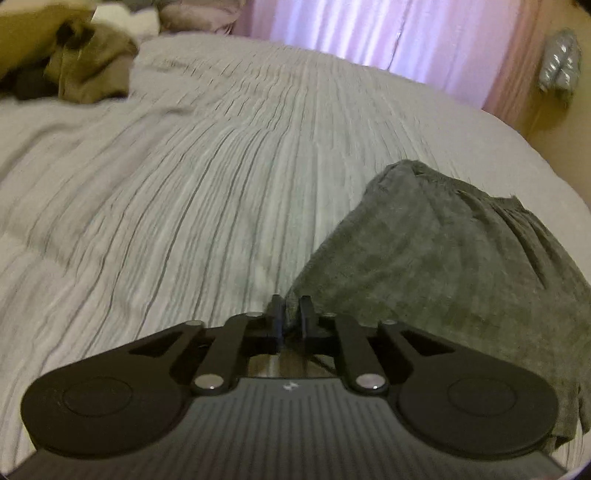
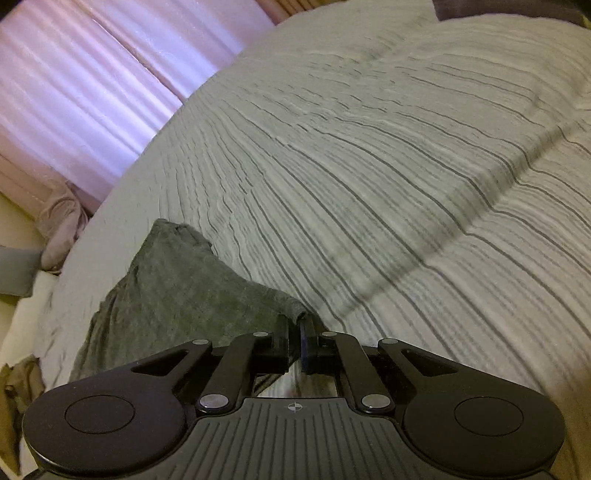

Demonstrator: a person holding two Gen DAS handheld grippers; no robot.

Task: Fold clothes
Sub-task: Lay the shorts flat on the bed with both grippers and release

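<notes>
Lying on the striped bed [image 1: 184,184], the grey garment [image 1: 443,277] is being pinched at one corner by the left gripper [image 1: 291,310] and at another by the right gripper [image 2: 295,325].

The garment [image 1: 443,266] is dark heathered grey, plain and without print; it shows the same grey in the right wrist view [image 2: 177,295]. The bedspread [image 1: 184,192] is pale grey-white, ribbed with thin dark grey stripes. The curtain [image 1: 369,33] glows pinkish lilac. A heap of clothes [image 1: 85,66] is olive-brown. Both grippers, left [image 1: 290,308] and right [image 2: 294,326], are black
</notes>
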